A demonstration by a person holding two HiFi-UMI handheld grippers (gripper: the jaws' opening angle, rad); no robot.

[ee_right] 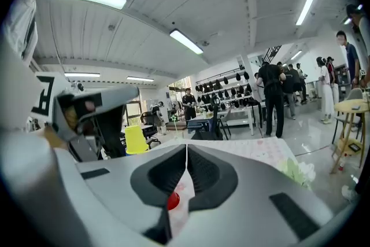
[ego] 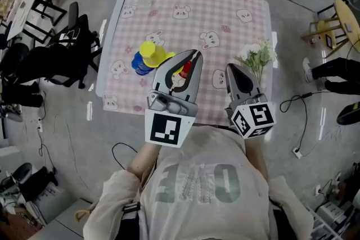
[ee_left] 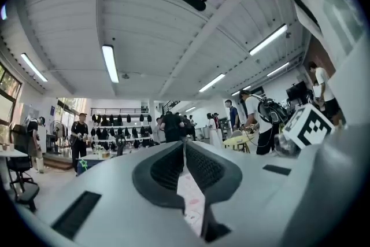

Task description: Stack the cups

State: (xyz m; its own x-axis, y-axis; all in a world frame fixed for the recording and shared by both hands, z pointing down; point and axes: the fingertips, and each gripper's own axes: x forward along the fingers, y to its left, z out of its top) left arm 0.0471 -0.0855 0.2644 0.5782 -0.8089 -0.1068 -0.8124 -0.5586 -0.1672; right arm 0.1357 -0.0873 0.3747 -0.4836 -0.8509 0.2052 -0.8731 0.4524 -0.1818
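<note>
A yellow cup (ego: 151, 53) sits mouth down over a blue cup (ego: 139, 64) on the pink checked tablecloth (ego: 185, 14), left of centre. A red cup (ego: 185, 69) shows through the opening in my left gripper's frame, near the table's front. My left gripper (ego: 194, 54) hangs above it, jaws shut with nothing between the pads (ee_left: 185, 144). My right gripper (ego: 230, 67) hovers to the right, also shut and empty (ee_right: 186, 147). Through the gap under its jaws the red cup (ee_right: 172, 201) shows; the yellow cup (ee_right: 136, 139) stands off to the left.
A bunch of white flowers (ego: 256, 56) lies at the table's right edge, beside my right gripper. Office chairs (ego: 70, 36) stand left of the table and another at the far end. Cables run over the floor. People stand in the room beyond.
</note>
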